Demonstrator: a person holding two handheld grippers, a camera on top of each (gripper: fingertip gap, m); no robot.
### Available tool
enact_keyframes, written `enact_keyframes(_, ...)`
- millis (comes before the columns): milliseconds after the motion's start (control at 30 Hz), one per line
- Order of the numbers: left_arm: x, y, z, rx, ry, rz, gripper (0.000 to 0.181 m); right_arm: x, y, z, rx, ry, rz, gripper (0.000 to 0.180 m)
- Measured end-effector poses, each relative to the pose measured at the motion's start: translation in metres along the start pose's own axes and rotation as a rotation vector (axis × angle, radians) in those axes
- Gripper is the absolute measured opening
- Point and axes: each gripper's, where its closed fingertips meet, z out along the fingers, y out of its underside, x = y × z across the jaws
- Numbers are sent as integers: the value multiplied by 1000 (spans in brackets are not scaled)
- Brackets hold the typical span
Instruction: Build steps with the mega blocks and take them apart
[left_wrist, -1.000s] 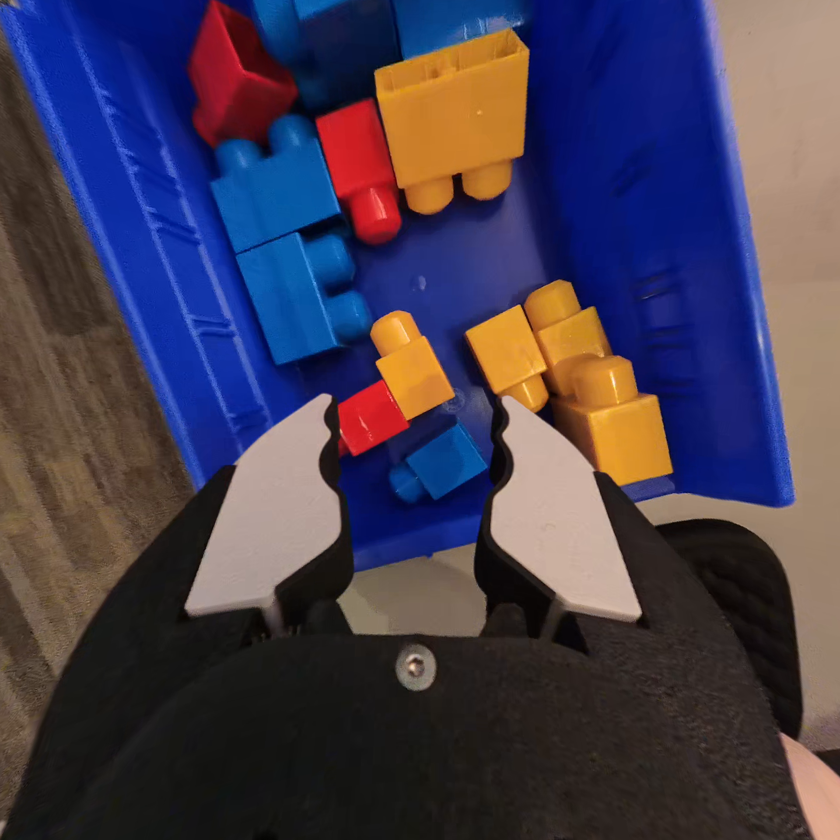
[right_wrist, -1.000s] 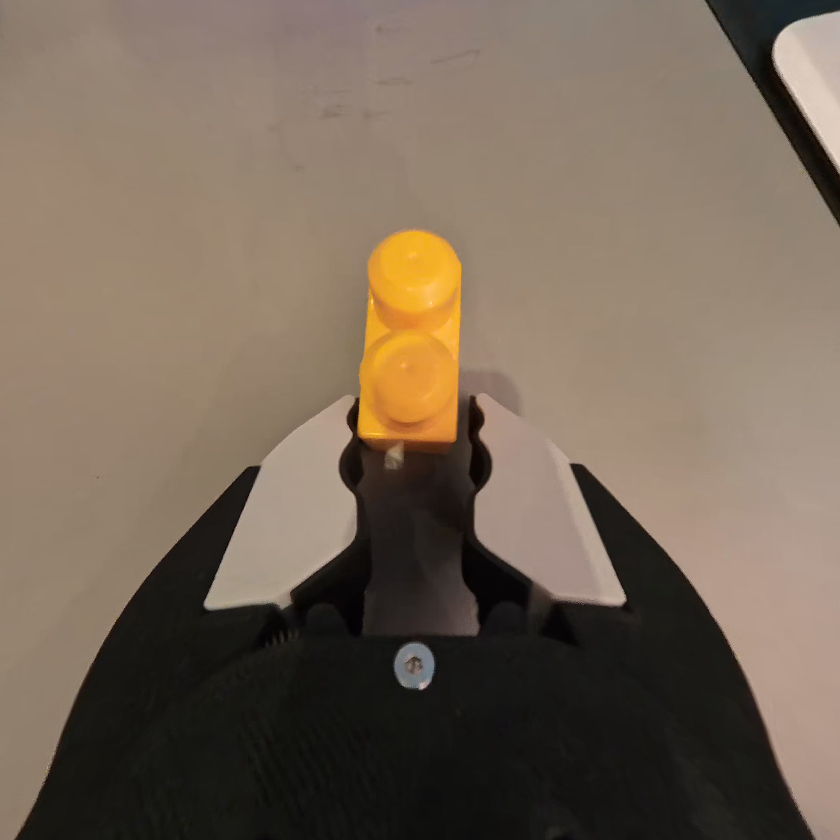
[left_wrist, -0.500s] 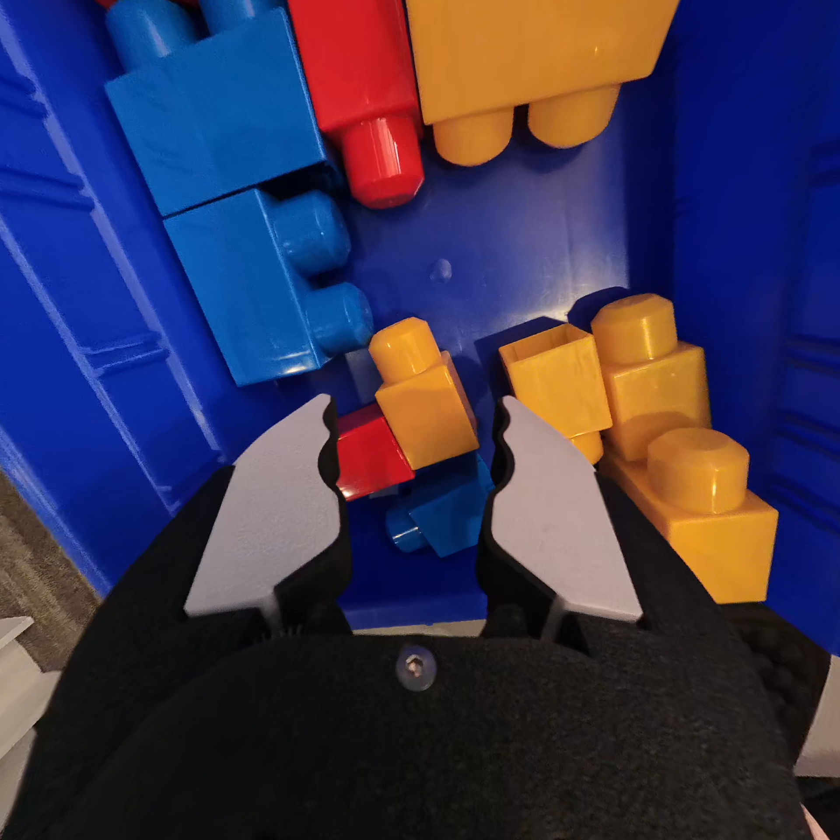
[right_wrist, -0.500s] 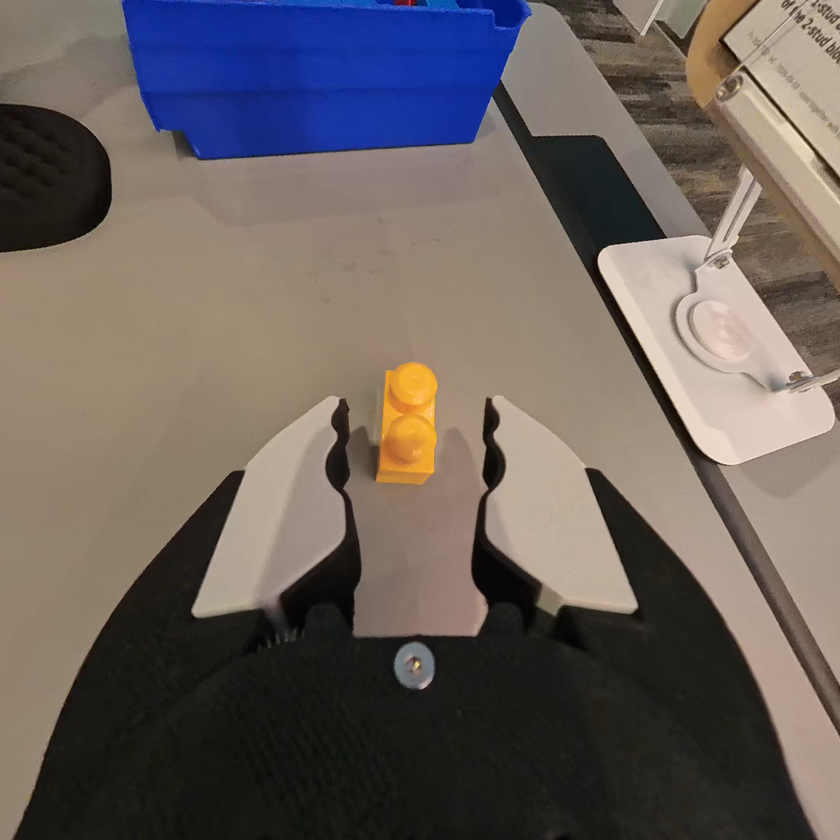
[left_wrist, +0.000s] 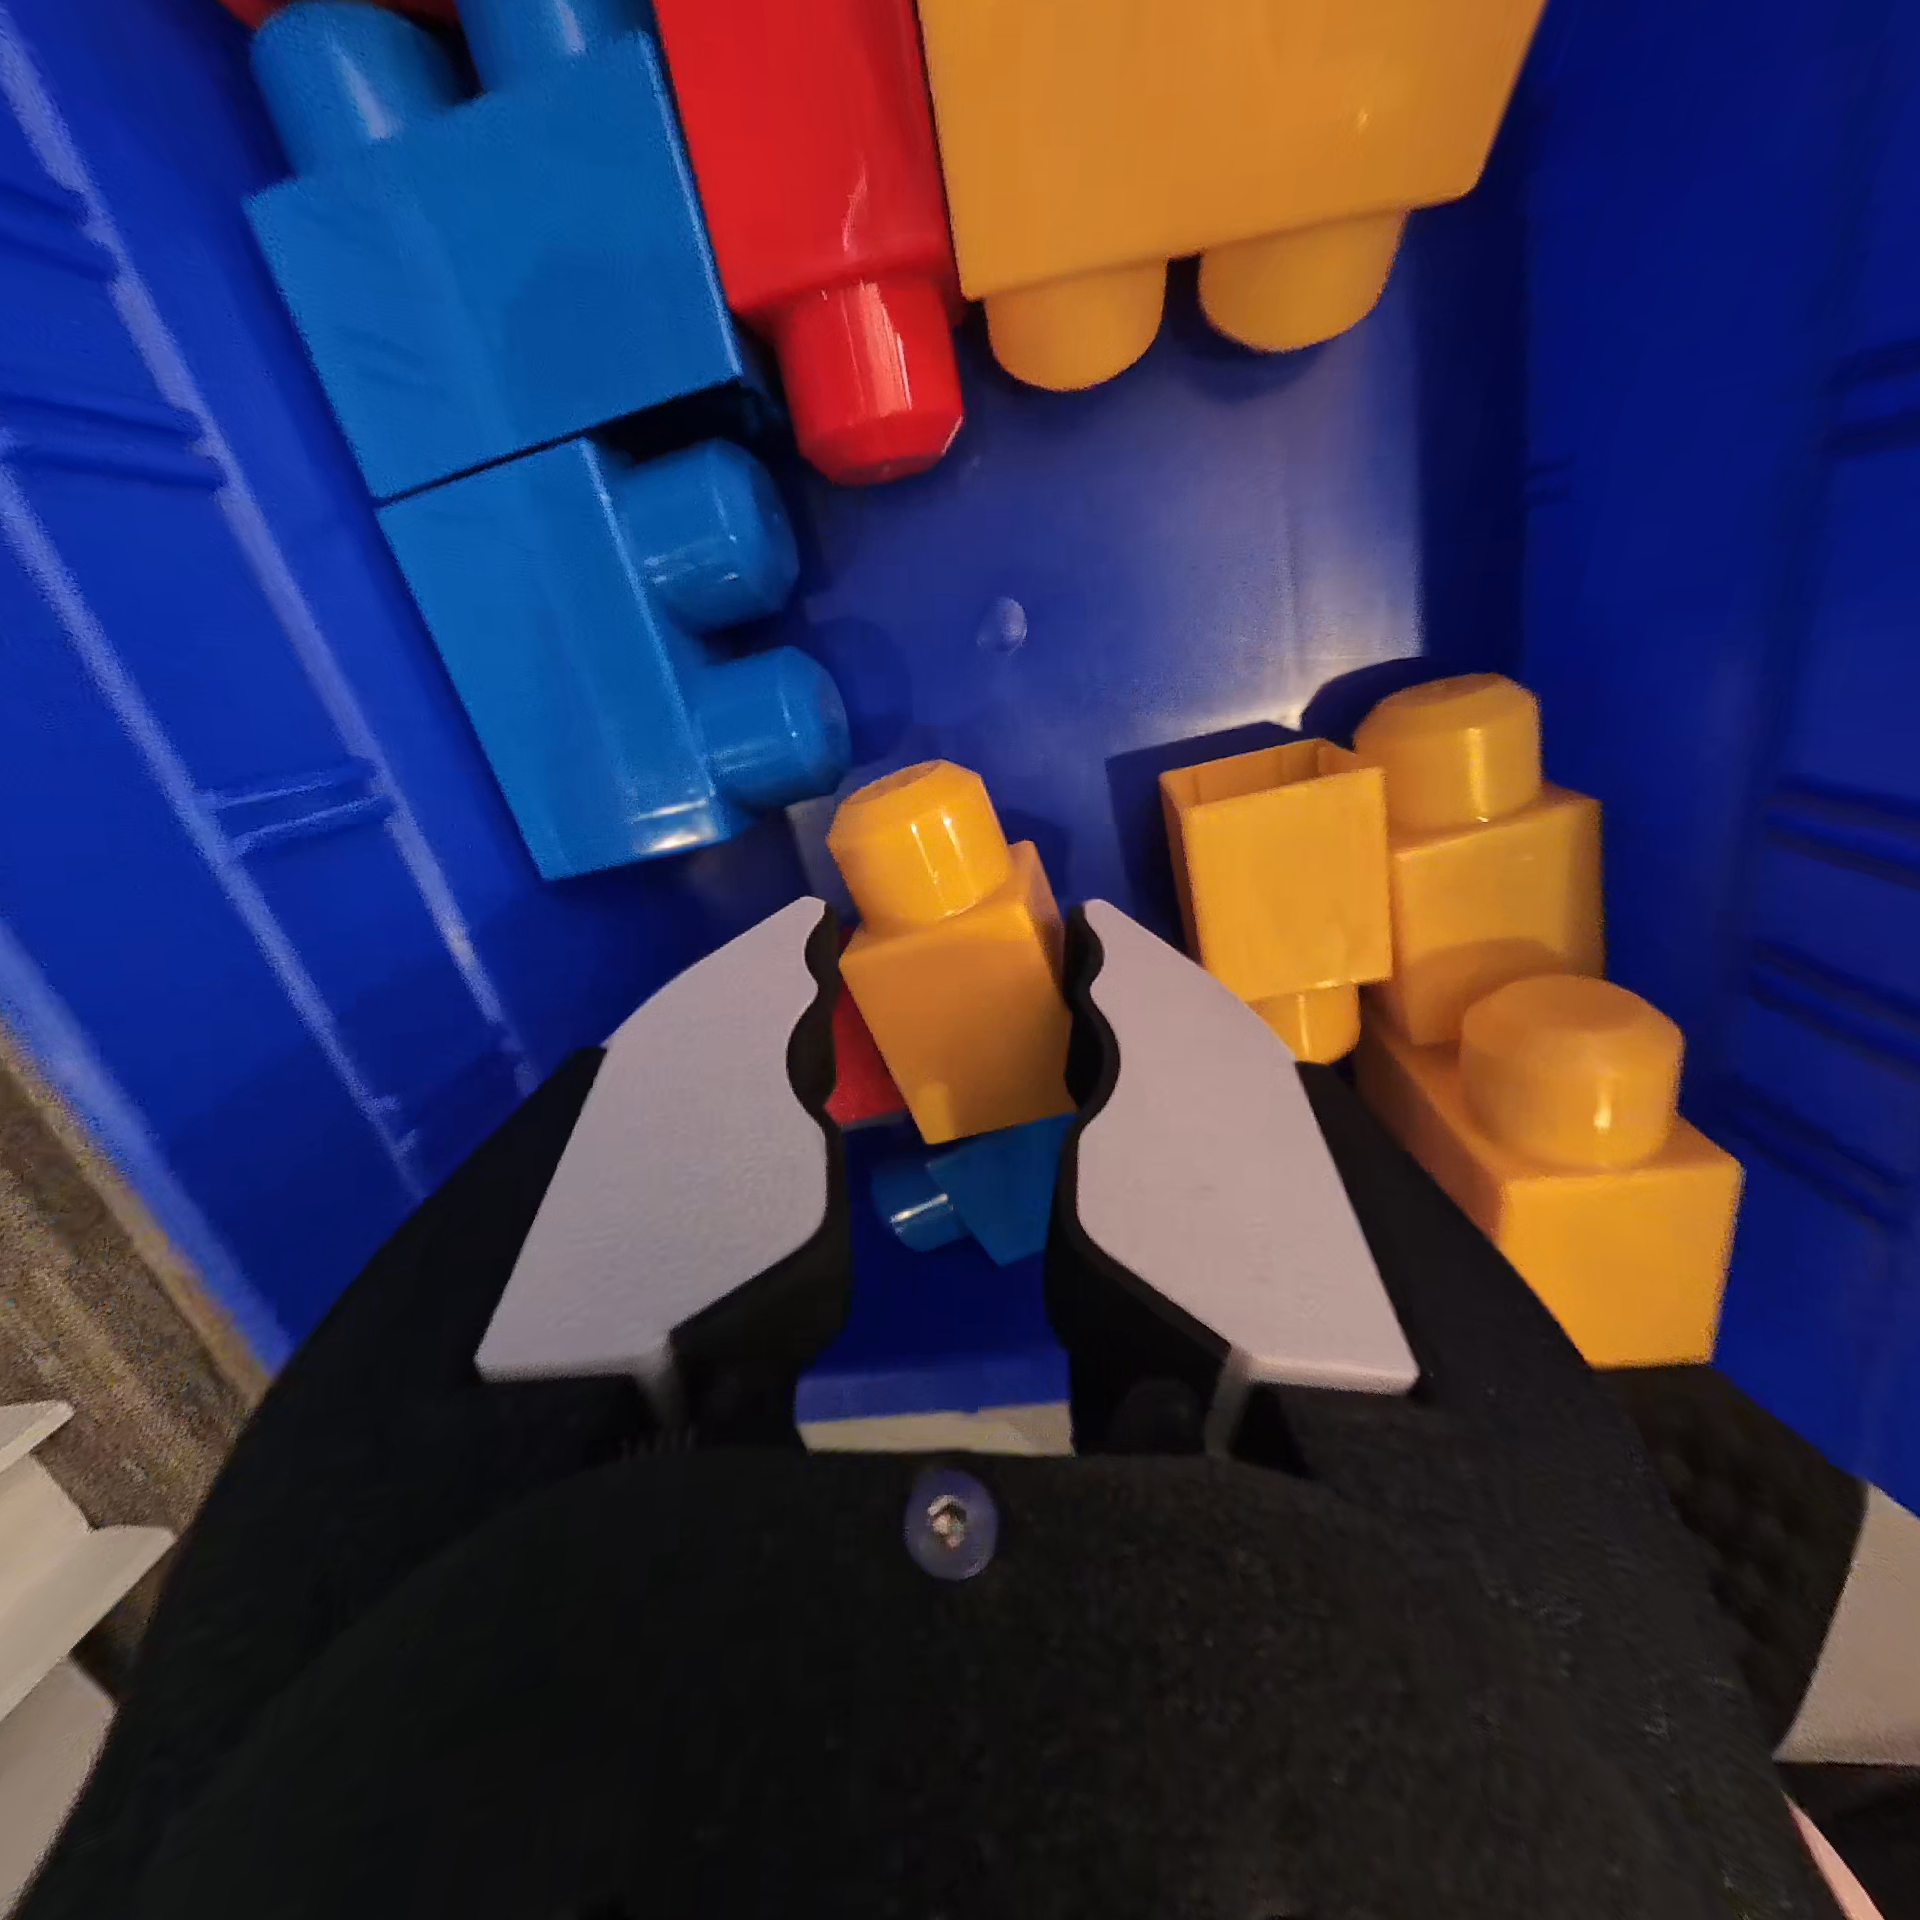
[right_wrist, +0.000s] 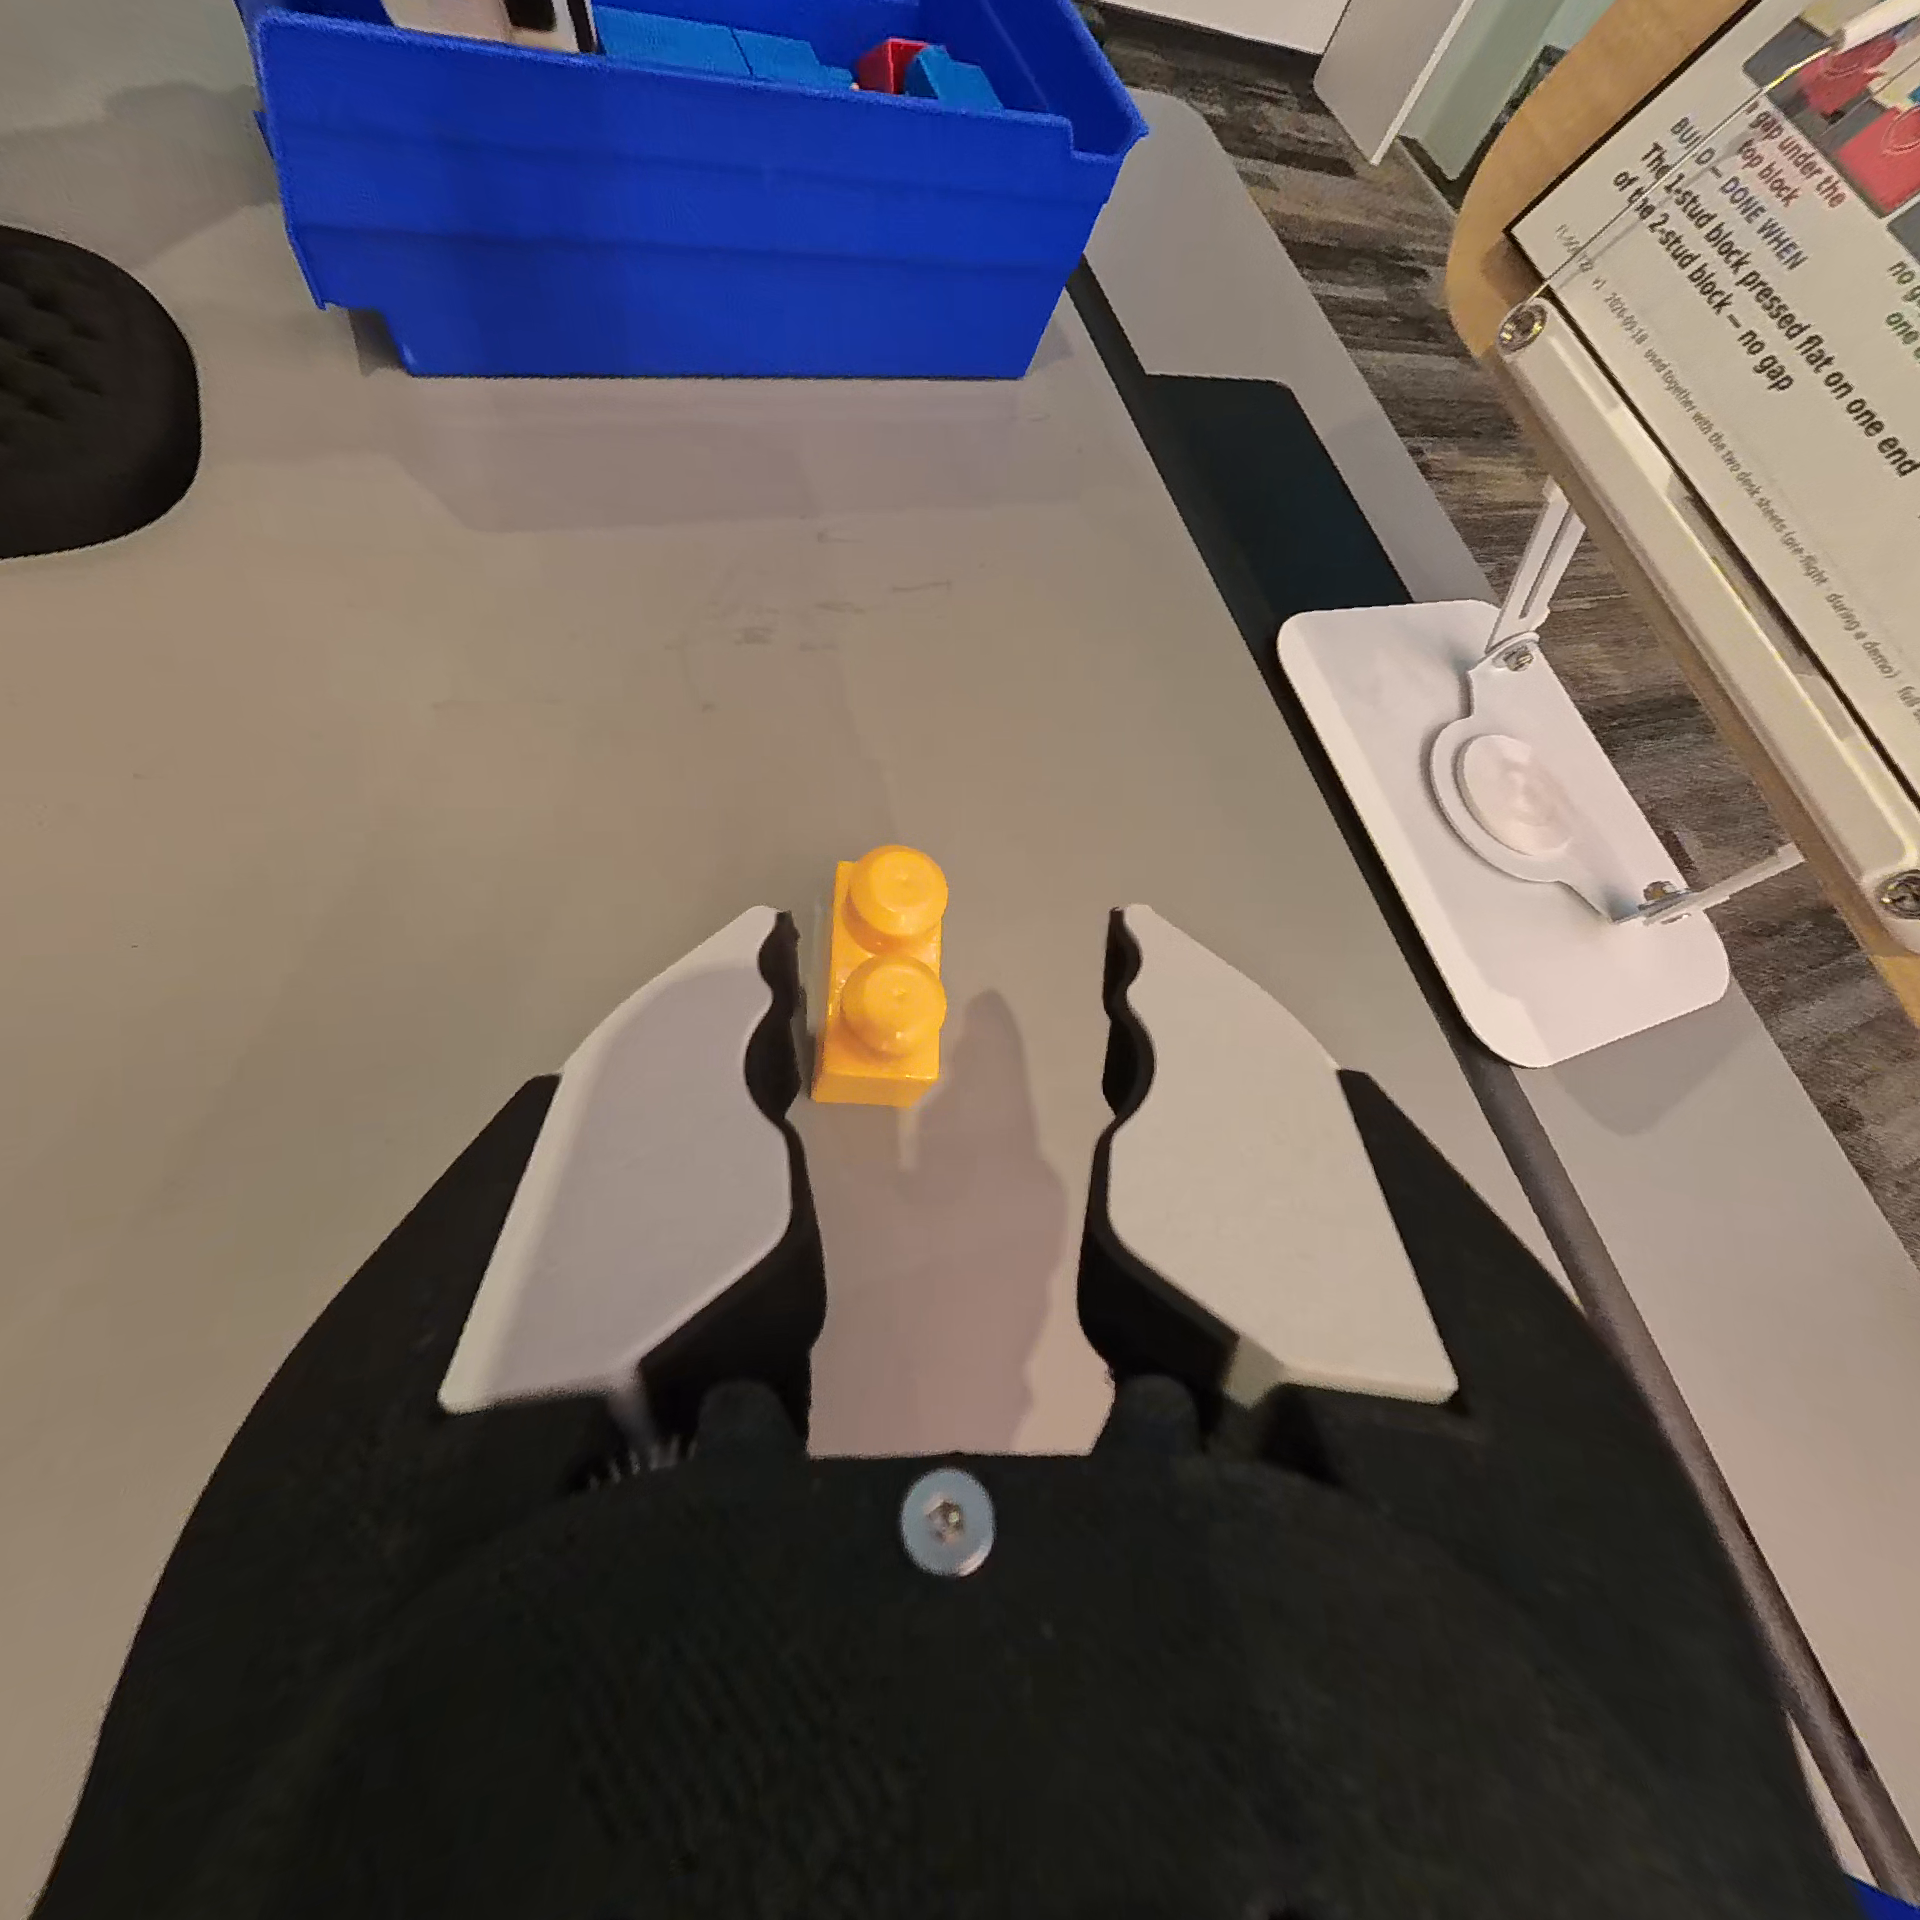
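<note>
My left tongs (left_wrist: 945, 1023) pinch a yellow one-stud block (left_wrist: 951, 987) inside the blue bin (left_wrist: 1683, 520), tilted; it could twist out on lifting. My right tongs (right_wrist: 951, 997) gape over the yellow two-stud block (right_wrist: 883, 987) on the surface (right_wrist: 416, 779).

In the left wrist view the bin (left_wrist: 125, 727) holds loose blocks. The left gripper (left_wrist: 945, 1023) has its fingers closed against a one-stud block (left_wrist: 951, 997); three more one-stud blocks (left_wrist: 1455, 935) cluster at its 3 o'clock, two-stud blocks (left_wrist: 582, 582) at 11 o'clock. In the right wrist view a two-stud block (right_wrist: 881, 982) stands on the table (right_wrist: 416, 727) between the spread fingers of the right gripper (right_wrist: 951, 1023), the bin (right_wrist: 675, 208) well beyond at 12 o'clock, a stand (right_wrist: 1496, 821) at 2 o'clock.
</note>
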Motion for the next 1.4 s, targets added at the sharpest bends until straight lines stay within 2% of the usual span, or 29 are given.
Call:
enact_keyframes(100, 1, -9, -34, 115, -21, -10, 42, 3, 0, -2, 2, 8, 0, 58)
enact_keyframes(200, 27, -36, -87, 365, 40, 48, 42, 6, -4, -7, 19, 24, -4, 58)
enact_keyframes(267, 78, -58, -130, 579, 198, 186, 41, 9, -10, -13, 44, 33, -5, 58)
enact_keyframes(367, 180, -74, -189, 868, 416, 567, 41, 4, -28, -28, 136, -11, 0, 57)
enact_keyframes(433, 245, -72, -205, 951, 549, 763, 41, -11, -48, -43, 249, -110, -2, 56)
enact_keyframes(600, 359, -61, -200, 915, 847, 938, 41, -29, -87, -83, 484, -247, 49, 47)
enact_keyframes(733, 393, -50, -183, 874, 881, 1028, 41, -32, -87, -86, 475, -303, 101, 47)
enact_keyframes(867, 401, -45, -195, 912, 959, 1032, 41, -39, -71, -74, 355, -354, 97, 47)
enact_keyframes(967, 401, -35, -200, 966, 960, 1111, 40, -51, -61, -67, 301, -439, 113, 47)
enact_keyframes(1067, 401, -33, -192, 949, 889, 1157, 40, -62, -61, -64, 291, -543, 167, 37)
enact_keyframes(1400, 399, -50, -179, 950, 798, 1087, 40, -55, -48, -51, 219, -575, 319, 29)
